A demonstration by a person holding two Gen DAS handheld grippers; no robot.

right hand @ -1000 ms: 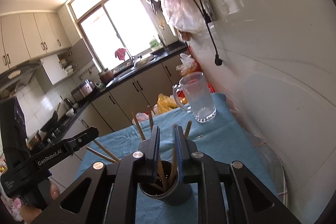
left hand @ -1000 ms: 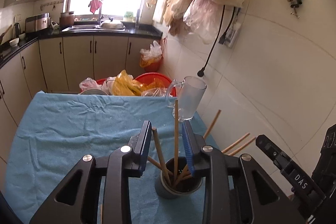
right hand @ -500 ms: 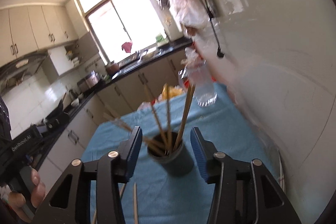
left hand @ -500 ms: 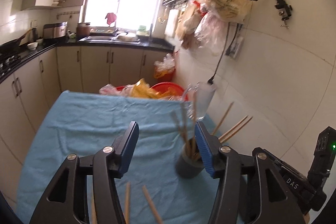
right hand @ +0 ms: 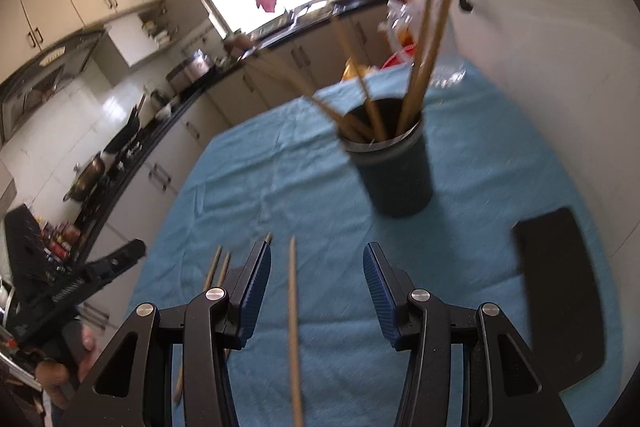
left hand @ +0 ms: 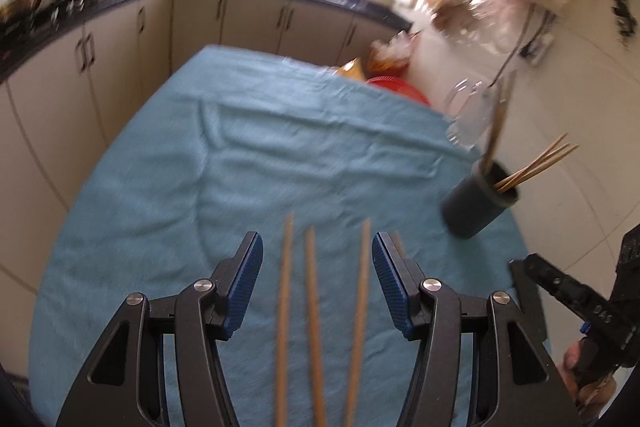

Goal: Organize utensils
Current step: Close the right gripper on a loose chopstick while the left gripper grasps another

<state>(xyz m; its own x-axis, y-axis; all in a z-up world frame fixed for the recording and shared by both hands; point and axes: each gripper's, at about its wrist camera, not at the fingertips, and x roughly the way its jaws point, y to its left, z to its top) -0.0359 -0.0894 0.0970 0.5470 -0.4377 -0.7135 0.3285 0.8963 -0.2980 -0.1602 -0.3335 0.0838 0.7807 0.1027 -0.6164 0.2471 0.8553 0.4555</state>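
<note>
Both my grippers released, over loose chopsticks on the tabletop

My left gripper has its fingers spread and grasps nothing; three chopsticks lie on the blue cloth between them, long axes running along my pointing line. My right gripper is likewise spread and empty, with a single chopstick lying lengthwise in its gap. The dark holder, already holding chopsticks, stands ahead and to the right, nearer my right hand. Motion blur hides whether any fingers touch the cloth; near stick ends are cut off.

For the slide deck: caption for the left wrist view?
Open left gripper over three loose chopsticks on blue cloth.
</note>
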